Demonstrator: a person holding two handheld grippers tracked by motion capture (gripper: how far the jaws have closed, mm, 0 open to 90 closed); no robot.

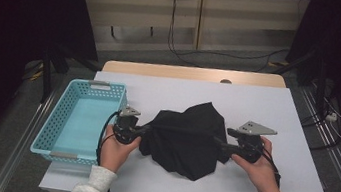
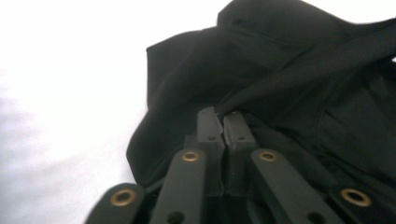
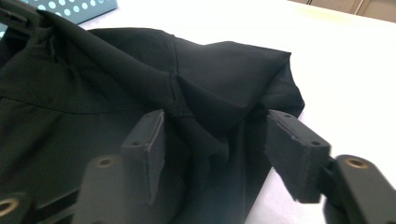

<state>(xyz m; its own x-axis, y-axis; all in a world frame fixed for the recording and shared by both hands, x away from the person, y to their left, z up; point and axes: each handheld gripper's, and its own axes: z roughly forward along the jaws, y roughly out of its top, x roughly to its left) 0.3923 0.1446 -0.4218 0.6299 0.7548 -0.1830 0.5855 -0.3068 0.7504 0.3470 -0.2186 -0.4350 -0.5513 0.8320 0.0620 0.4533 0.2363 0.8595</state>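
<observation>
A crumpled black garment (image 1: 186, 137) lies in the middle of the white table. My left gripper (image 1: 145, 131) is at its left edge, and in the left gripper view the jaws are shut on a fold of the black garment (image 2: 289, 79), with the left gripper (image 2: 225, 117) pinching the cloth at its tips. My right gripper (image 1: 221, 144) is at the garment's right edge. In the right gripper view my right gripper (image 3: 212, 140) stands open, its jaws on either side of a raised fold of the garment (image 3: 140, 74).
A light blue perforated basket (image 1: 66, 113) stands at the left of the table, its corner also visible as the basket (image 3: 74, 8) beyond the cloth. The white table surface (image 1: 286, 122) stretches to the right and front. Dark stands and cables lie on the floor behind.
</observation>
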